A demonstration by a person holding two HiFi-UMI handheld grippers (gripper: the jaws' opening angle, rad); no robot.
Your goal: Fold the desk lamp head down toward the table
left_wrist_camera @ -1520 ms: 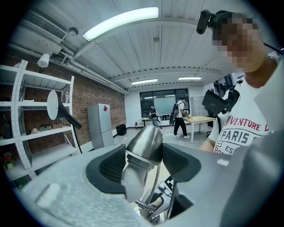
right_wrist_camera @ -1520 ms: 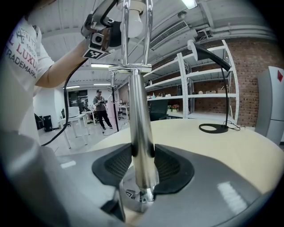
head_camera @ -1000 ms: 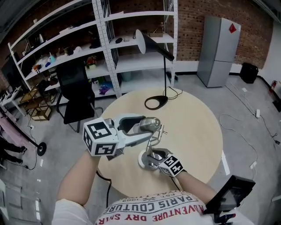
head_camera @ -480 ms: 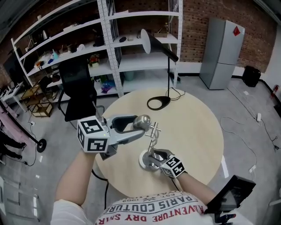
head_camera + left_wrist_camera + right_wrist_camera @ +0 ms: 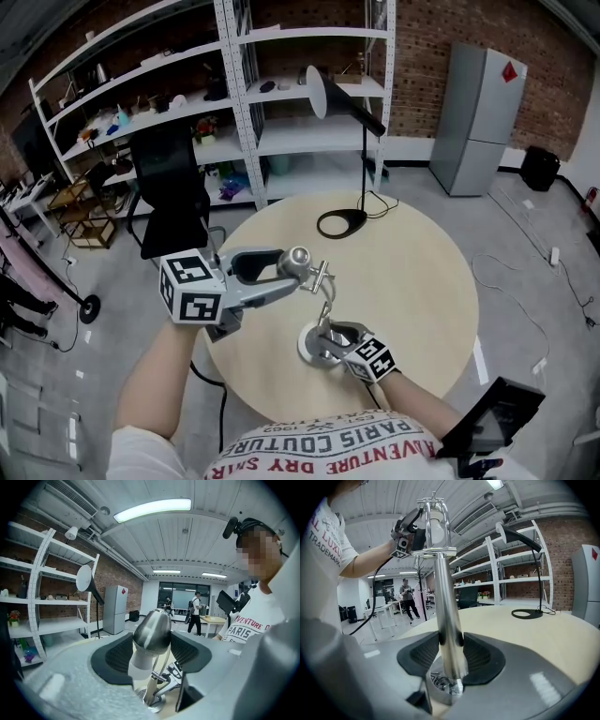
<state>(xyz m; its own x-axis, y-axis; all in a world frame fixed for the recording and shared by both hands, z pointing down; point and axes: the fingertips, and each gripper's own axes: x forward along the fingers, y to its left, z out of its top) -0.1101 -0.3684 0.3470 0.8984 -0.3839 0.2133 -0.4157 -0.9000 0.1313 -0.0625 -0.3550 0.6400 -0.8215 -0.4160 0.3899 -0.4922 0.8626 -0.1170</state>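
Note:
A small chrome desk lamp stands near the front of the round table [image 5: 412, 281]. My left gripper [image 5: 296, 262] is shut on its rounded metal head [image 5: 299, 256], with a ribbed pad on either side of the head [image 5: 152, 630]. The hinged wire arm [image 5: 324, 291] runs from the head down to the round base [image 5: 309, 349]. My right gripper [image 5: 328, 339] is shut on the upright stem [image 5: 449, 639] just above the base and close to the tabletop. In the right gripper view the bulb and wire cage [image 5: 436, 527] rise overhead, with the left gripper [image 5: 410, 531] beside them.
A tall black lamp stands at the table's far edge, ring base [image 5: 342, 223] on the wood and white shade [image 5: 317, 91] high up. White shelving [image 5: 281, 131] and a black chair [image 5: 169, 187] lie beyond. A grey fridge [image 5: 478, 112] stands at the back right.
My left gripper has carried the lamp head to the left and slightly down, tilting the lamp's upper arm. The right gripper and the base have stayed put.

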